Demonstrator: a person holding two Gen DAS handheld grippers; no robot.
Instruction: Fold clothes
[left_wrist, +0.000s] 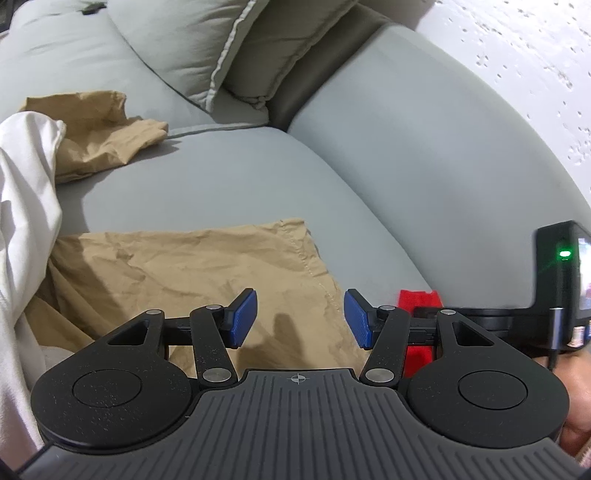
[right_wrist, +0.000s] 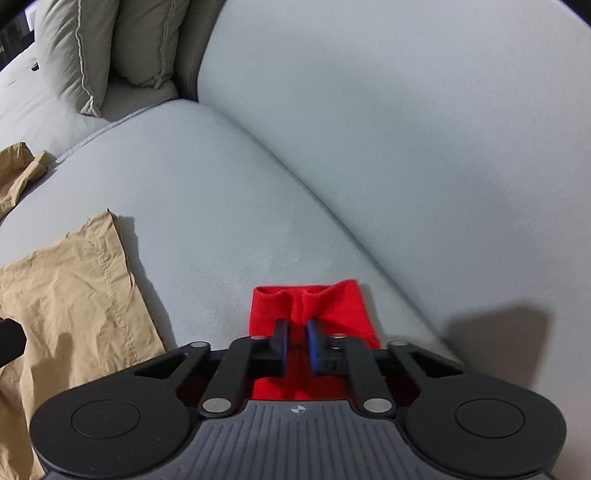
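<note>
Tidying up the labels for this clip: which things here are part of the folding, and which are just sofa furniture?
Job: red cloth, tan garment, white garment, left gripper, right gripper.
Just there: sofa seat, pillows.

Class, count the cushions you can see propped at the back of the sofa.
2. A pale cushion leans at the back left; a darker cushion stands beside it, to its right. Others may lie out of view.

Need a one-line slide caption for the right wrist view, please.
Right hand-held gripper, jaws nearly closed, over a red garment on the grey sofa, tan garment alongside.
</note>
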